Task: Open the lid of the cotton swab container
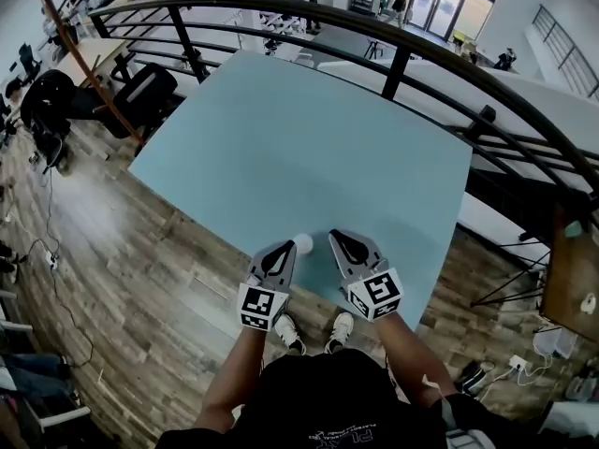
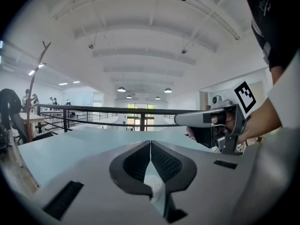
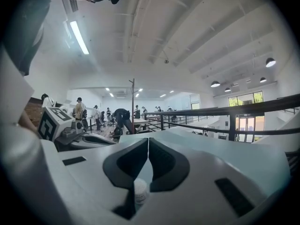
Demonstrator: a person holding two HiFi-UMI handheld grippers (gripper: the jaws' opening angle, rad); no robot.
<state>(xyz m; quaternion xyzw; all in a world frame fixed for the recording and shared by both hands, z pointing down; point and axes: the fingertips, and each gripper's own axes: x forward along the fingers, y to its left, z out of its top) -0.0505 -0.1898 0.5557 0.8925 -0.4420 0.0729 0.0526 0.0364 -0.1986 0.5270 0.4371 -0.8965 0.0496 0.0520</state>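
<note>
Both closed, your left tongs (image 1: 286,248) and right tongs (image 1: 337,238) flank the cotton swab container (image 1: 302,243), lower centre; likely poised to open it.

Shows a pale blue-green rectangular table top (image 1: 281,138) with a smooth, matt face, over brown wood-plank flooring (image 1: 122,251) with visible grain and a soft sheen, and behind it a curved black metal railing (image 1: 398,71) with a dull gloss. Gives the left gripper (image 1: 288,249) and the right gripper (image 1: 335,238) light grey, smooth, matt plastic shells with black, finely ribbed jaw pads (image 2: 165,162). Adds a small white round container (image 1: 302,243), smooth and plastic-looking, and a person's black cloth shirt (image 1: 328,400), matt.
</note>
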